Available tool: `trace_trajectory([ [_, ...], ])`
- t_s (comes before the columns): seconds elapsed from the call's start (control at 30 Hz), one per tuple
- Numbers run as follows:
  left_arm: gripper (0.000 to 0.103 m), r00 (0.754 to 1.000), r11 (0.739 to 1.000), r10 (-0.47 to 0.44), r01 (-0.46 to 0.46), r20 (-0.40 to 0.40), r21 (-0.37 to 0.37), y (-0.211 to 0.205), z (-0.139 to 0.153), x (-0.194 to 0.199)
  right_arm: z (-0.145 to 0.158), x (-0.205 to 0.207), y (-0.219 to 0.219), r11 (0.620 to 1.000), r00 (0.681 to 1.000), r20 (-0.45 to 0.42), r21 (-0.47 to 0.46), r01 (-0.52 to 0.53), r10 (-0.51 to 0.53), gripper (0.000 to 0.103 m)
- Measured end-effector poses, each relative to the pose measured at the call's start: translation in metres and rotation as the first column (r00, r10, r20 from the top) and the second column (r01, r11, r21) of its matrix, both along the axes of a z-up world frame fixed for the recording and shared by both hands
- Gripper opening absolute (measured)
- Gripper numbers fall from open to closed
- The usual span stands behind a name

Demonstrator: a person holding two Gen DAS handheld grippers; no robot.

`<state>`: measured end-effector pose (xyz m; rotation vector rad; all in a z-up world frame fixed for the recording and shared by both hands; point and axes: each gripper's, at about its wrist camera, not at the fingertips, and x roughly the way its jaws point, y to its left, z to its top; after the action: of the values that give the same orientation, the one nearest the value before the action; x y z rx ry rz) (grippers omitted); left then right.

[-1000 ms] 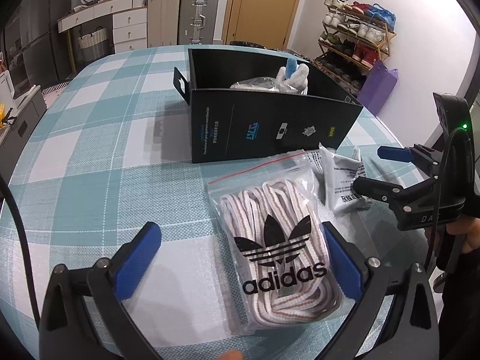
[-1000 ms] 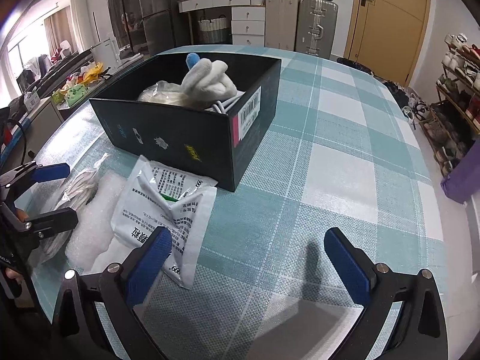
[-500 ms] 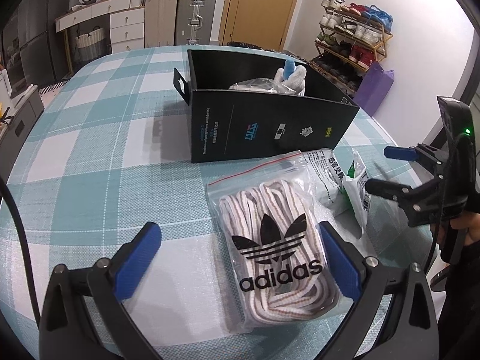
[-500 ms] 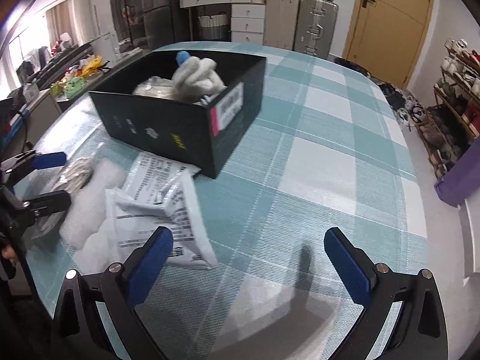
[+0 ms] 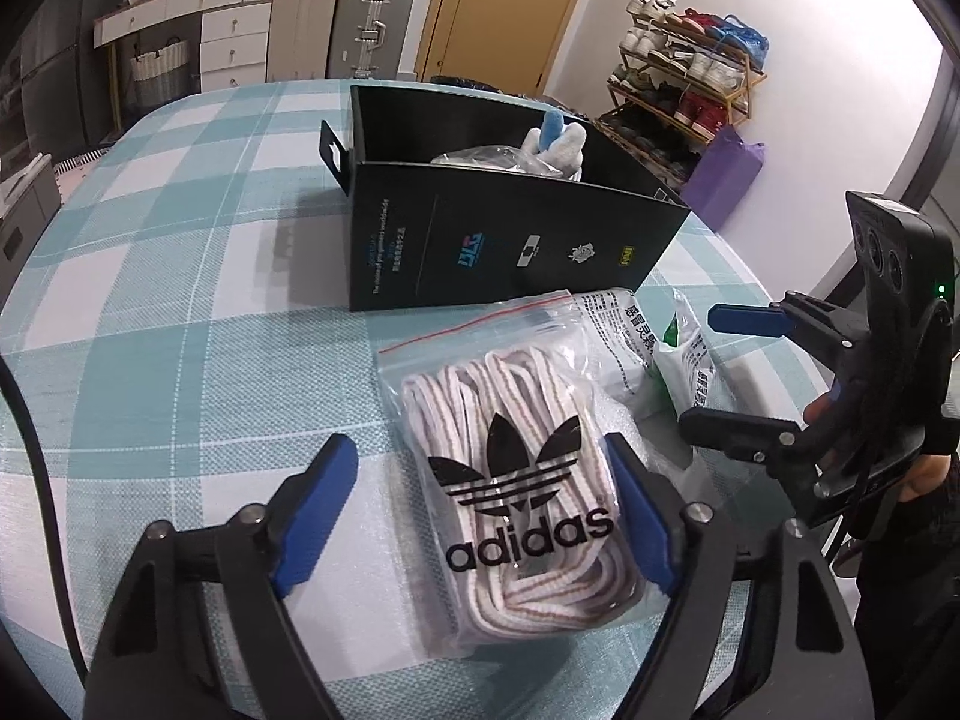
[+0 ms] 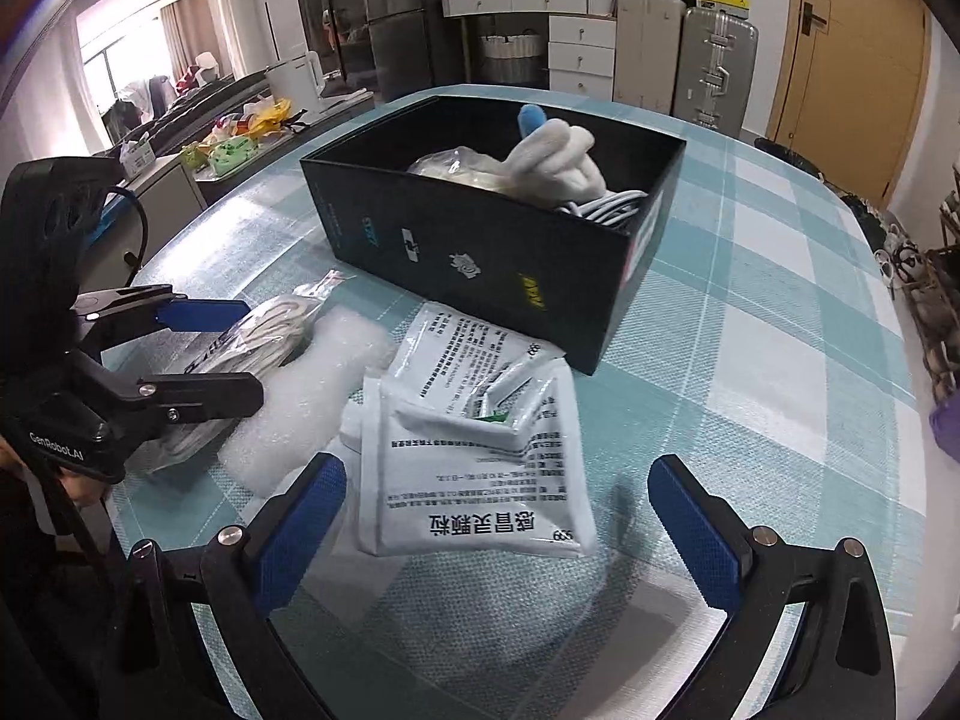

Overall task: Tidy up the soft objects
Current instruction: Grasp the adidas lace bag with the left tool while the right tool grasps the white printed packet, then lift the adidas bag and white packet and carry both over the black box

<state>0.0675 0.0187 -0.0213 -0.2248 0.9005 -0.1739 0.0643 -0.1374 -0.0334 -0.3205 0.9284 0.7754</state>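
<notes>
A table [image 5: 150, 276] covered with a teal-and-white checked cloth is shown, bearing all task items. A black box [image 5: 516, 246] stands open at mid-table; a white glove with a blue tip [image 6: 555, 153], a clear bag [image 6: 456, 165] and a white cable [image 6: 606, 207] are seen inside it. In front of the box a sheet of white foam wrap [image 6: 312, 396] is laid flat. On the foam, a zip bag of laces [image 5: 528, 468] printed with a black logo is placed, its red-lined mouth toward the box. Just beside it, white sachets [image 6: 480, 450] with black print are piled, overlapping one another. The left gripper [image 5: 480, 516] is held over the lace bag; its jaws have just been closing, the bag lies between them, the right pad is at the bag's edge and the left pad is clear of it. The right gripper [image 6: 498, 528] is held wide apart over the sachets, nothing being gripped.
</notes>
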Motion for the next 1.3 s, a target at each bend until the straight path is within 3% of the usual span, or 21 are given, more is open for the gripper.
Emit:
trace_trajectory([
  [0.23,0.052,0.999,0.998,-0.036,0.036,0.011,-0.045,-0.003,0.003,-0.003,-0.004,-0.002,0.003,1.0,1.0,-0.006,0.006,0.0,0.0,0.102],
  [0.37,0.042,0.999,0.999,-0.031,0.032,0.028,-0.035,-0.004,0.006,-0.004,-0.005,0.002,0.002,1.0,1.0,-0.011,0.01,0.004,-0.004,0.102],
  [0.53,0.039,0.999,1.0,0.005,-0.005,0.038,-0.016,0.001,0.008,-0.005,-0.006,0.002,0.002,1.0,1.0,-0.003,0.009,0.011,-0.011,0.1],
  [0.67,0.039,0.999,1.0,0.027,-0.026,0.047,-0.017,0.006,0.01,-0.005,-0.006,0.003,0.003,1.0,1.0,-0.012,0.008,0.009,-0.009,0.077],
  [0.9,0.039,0.997,0.999,0.043,-0.043,0.066,-0.009,0.008,0.017,-0.009,-0.001,-0.001,0.002,1.0,1.0,0.016,0.01,-0.008,0.008,0.061],
  [1.3,0.039,0.992,0.998,0.065,-0.066,0.11,0.002,0.012,0.031,-0.013,0.024,-0.004,-0.007,0.997,0.997,0.072,0.081,0.003,-0.009,0.059],
])
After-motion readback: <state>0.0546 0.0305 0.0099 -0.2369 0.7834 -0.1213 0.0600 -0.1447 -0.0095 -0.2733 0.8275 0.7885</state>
